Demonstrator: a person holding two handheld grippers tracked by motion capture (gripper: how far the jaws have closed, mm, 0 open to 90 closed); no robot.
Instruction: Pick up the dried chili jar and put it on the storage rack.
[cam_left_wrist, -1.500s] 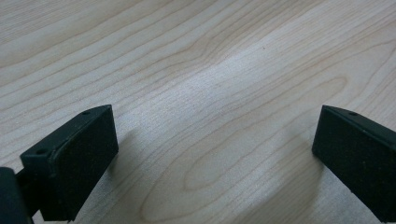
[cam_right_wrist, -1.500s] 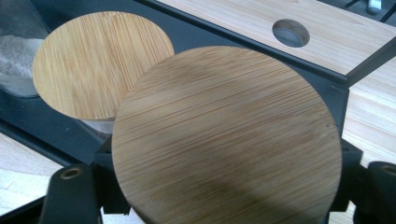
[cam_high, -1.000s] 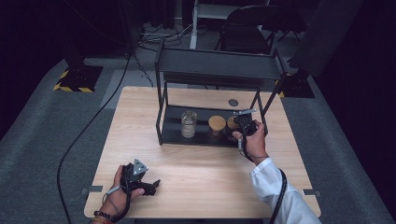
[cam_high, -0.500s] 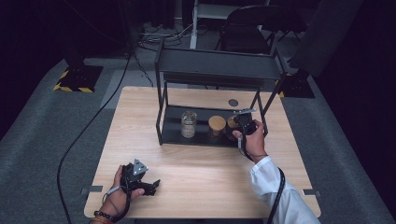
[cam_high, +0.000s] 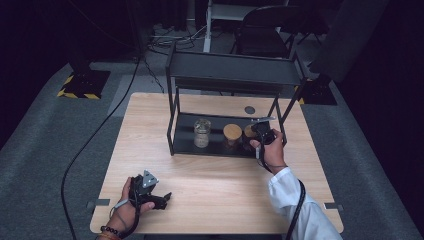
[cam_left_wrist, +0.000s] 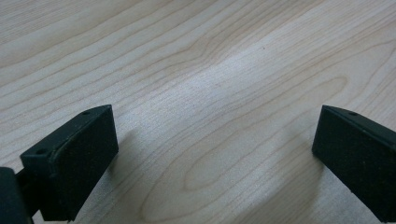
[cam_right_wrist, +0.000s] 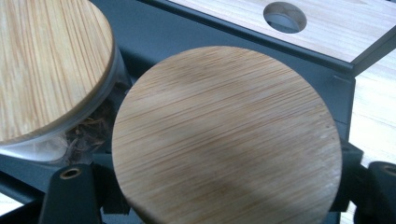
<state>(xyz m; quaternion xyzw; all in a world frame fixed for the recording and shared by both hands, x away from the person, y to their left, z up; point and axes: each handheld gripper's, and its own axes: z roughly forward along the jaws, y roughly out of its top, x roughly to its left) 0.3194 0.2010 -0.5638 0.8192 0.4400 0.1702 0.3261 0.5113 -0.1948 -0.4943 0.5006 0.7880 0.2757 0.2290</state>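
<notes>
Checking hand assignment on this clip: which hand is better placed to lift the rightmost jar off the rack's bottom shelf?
Right. The right gripper is already shut on the rightmost jar on the rack, while the left gripper rests open on the table, far from the shelf.

No readable text, labels, brands or numbers anywhere in view.

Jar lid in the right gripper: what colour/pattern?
Light brown bamboo with fine straight grain; the lid shows best in the right gripper view.
</notes>
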